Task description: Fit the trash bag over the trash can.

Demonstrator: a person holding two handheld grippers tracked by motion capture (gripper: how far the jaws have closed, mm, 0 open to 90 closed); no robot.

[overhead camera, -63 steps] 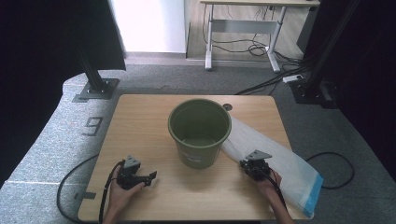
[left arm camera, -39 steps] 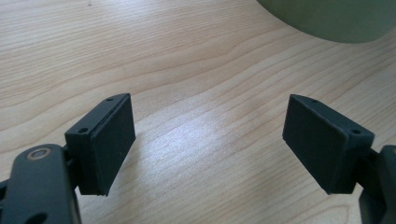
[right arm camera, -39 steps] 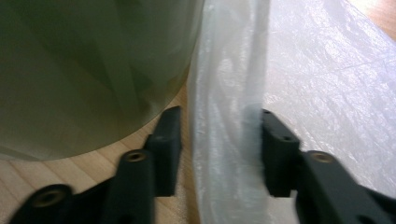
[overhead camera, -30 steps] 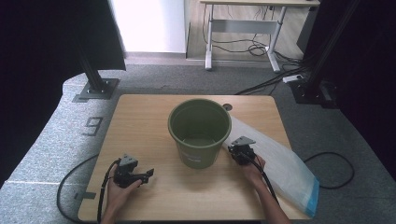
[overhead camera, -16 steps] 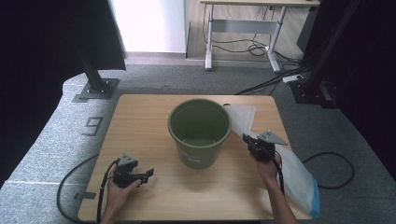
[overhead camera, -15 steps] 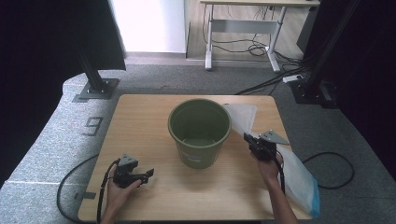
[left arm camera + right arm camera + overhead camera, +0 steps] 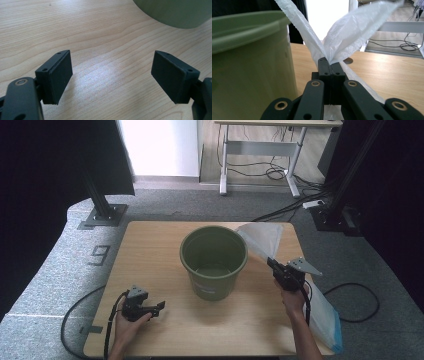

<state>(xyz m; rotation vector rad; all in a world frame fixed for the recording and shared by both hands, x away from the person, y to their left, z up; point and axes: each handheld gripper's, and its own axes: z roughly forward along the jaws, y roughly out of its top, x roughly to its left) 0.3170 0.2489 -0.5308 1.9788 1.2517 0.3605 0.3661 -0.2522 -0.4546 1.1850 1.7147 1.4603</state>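
Pinching the white plastic bag (image 7: 347, 37), the right gripper (image 7: 329, 62) has it fanning out above its jaws, green bucket (image 7: 249, 62) just beside. Left gripper (image 7: 111, 75) sits with jaws apart over bare table (image 7: 75, 25).

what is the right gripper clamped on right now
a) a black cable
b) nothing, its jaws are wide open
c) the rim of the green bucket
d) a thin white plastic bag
d: in the right gripper view the right gripper has its jaws pressed together on the white plastic bag, which fans up from them beside the green bucket, apart from its rim.
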